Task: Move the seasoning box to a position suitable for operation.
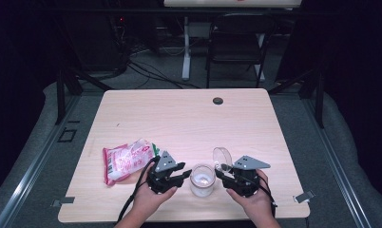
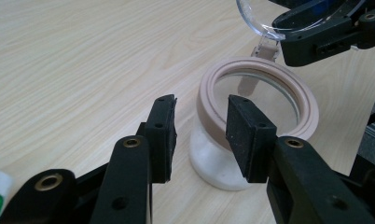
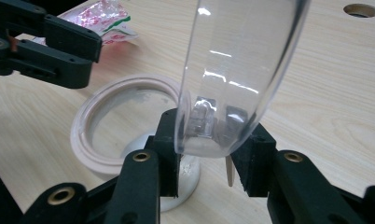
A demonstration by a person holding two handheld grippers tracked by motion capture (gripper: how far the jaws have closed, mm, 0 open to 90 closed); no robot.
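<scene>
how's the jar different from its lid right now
The clear glass jar with a beige rim stands upright on the light wooden table, while the clear round plastic lid is lifted and tilted on edge. The jar is free between the left gripper's open jaws; the lid is clamped in the right gripper. The jar holds some white stuff; the lid holds nothing. Both are transparent and round.

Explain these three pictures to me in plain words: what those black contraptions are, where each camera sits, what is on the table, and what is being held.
A person holds a hand-operated two-jaw gripper in each hand. One camera looks down from above; the others ride on the grippers, looking along their black jaws. On the wooden table stand an open glass jar with a beige ring at its mouth and a pink-and-white packet. The right gripper is closed on the jar's clear hinged lid, lifted up. The left gripper is open beside the jar's rim, holding nothing.
</scene>
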